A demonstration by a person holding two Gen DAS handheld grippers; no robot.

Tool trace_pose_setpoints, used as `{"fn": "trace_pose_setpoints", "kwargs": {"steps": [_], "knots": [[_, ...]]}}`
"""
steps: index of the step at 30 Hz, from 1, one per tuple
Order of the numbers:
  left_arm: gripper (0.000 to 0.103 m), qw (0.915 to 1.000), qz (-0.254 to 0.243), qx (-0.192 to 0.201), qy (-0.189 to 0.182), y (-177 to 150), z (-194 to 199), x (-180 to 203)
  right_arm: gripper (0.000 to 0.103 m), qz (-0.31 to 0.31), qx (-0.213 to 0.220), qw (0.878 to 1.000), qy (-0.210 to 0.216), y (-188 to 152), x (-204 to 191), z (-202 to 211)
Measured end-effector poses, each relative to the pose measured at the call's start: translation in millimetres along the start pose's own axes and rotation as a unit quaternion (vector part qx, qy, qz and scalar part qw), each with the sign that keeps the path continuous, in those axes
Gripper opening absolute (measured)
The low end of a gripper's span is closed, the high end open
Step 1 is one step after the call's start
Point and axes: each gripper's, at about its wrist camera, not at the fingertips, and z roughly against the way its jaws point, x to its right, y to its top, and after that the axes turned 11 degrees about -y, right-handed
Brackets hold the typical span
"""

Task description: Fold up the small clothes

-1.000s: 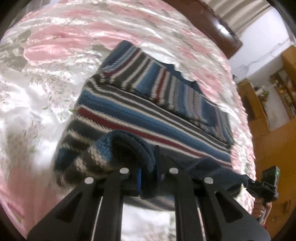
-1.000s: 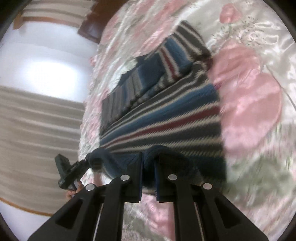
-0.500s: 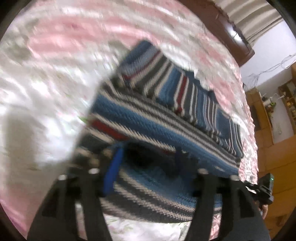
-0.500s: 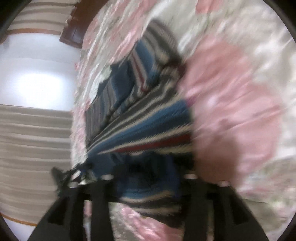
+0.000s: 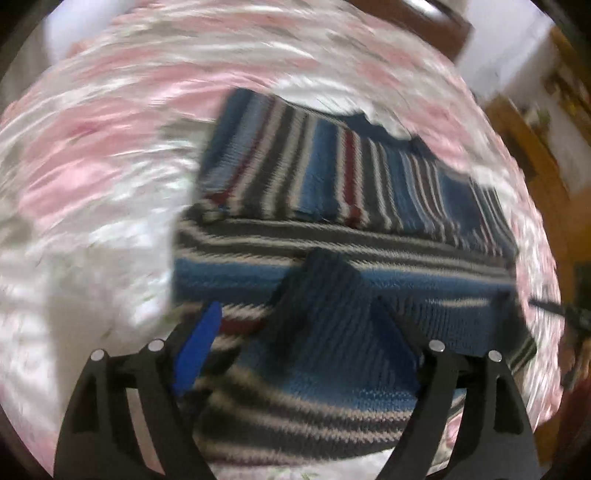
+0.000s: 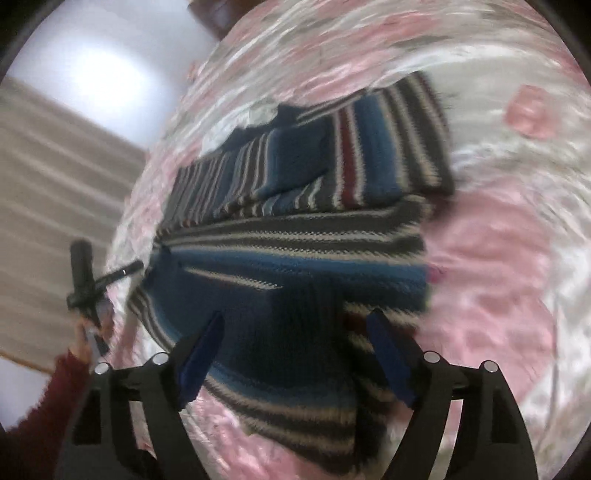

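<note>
A small knitted sweater (image 5: 354, 236) with blue, grey, white and dark red stripes lies on the bed, its near hem folded up over the body. My left gripper (image 5: 295, 332) hangs open just above that folded hem, nothing between its fingers. In the right wrist view the same sweater (image 6: 295, 236) fills the middle, sleeves folded across its far part. My right gripper (image 6: 295, 339) is open too, its blue pads standing apart over the dark blue hem band. Both views are motion-blurred.
The shiny pink and white floral bedspread (image 5: 92, 166) surrounds the sweater on all sides. A dark wooden headboard (image 5: 417, 22) and wooden furniture (image 5: 532, 147) stand beyond. The left gripper's handle, held by a hand in a red sleeve (image 6: 48, 398), shows at left.
Both grippers were shut on the sweater's hem a second ago; they have let go and opened wide. The hem now lies folded over the body and both grippers have pulled back.
</note>
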Motion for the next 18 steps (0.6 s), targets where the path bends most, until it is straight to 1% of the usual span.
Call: {"fn": "trace_pose_setpoints", "kwargs": {"steps": [2, 4, 5, 6, 7, 8, 9, 11, 12, 13, 14, 15, 16, 17, 18], "knots": [[0.083, 0.9997, -0.017, -0.015, -0.012, 5.3, -13.1, 0.4, 0.082, 0.017, -0.013, 1.0, 0.007, 4.9, -3.4, -14.3], [0.083, 0.9986, -0.017, -0.031, -0.039, 8.2, -24.1, -2.2, 0.083, 0.031, -0.032, 0.999, 0.019, 7.8, -5.0, -30.4], [0.083, 0.9973, -0.014, -0.042, -0.059, 9.8, -31.2, -4.3, 0.083, 0.039, -0.038, 0.998, 0.021, 8.2, -5.9, -36.5], [0.083, 0.9963, -0.014, -0.048, -0.069, 9.5, -35.3, -3.4, 0.083, 0.047, -0.043, 0.998, 0.022, 7.2, -6.4, -40.8], [0.083, 0.9953, -0.019, -0.056, -0.077, 9.3, -40.6, -2.4, 0.083, 0.056, -0.046, 0.997, 0.017, 6.5, -7.6, -45.4], [0.083, 0.9951, -0.025, -0.059, -0.075, 8.5, -43.5, -0.3, 0.081, 0.066, -0.045, 0.997, 0.011, 5.4, -9.0, -48.8], [0.082, 0.995, -0.032, -0.061, -0.073, 8.1, -45.6, 1.5, 0.078, 0.072, -0.043, 0.996, 0.011, 4.1, -10.2, -49.2], [0.075, 0.9949, -0.039, -0.059, -0.071, 5.3, -46.8, 4.2, 0.053, 0.085, -0.034, 0.996, 0.013, 1.2, -14.9, -46.5], [0.066, 0.9952, -0.042, -0.059, -0.065, 3.8, -46.4, 5.5, 0.046, 0.091, -0.03, 0.995, 0.012, 0.4, -17.7, -45.3], [0.051, 0.9956, -0.046, -0.058, -0.058, 2.2, -45.3, 6.7, 0.034, 0.101, -0.026, 0.994, 0.015, -2.8, -19.8, -41.7], [0.045, 0.9956, -0.053, -0.058, -0.052, -0.2, -43.7, 8.4, 0.025, 0.106, -0.023, 0.994, 0.016, -4.0, -20.8, -39.3], [0.034, 0.9953, -0.058, -0.059, -0.051, -2.5, -41.7, 10.0, 0.021, 0.109, -0.021, 0.994, 0.015, -4.5, -21.1, -37.0], [0.025, 0.9953, -0.059, -0.056, -0.053, -4.7, -38.5, 11.1, 0.013, 0.113, -0.017, 0.993, 0.016, -7.4, -21.9, -31.8], [0.022, 0.9953, -0.057, -0.053, -0.056, -5.4, -35.2, 11.4, 0.013, 0.113, -0.013, 0.993, 0.019, -9.3, -22.3, -27.7], [0.013, 0.9953, -0.055, -0.049, -0.062, -7.6, -30.5, 12.2, 0.013, 0.112, -0.008, 0.993, 0.021, -9.6, -23.9, -24.3]]}}
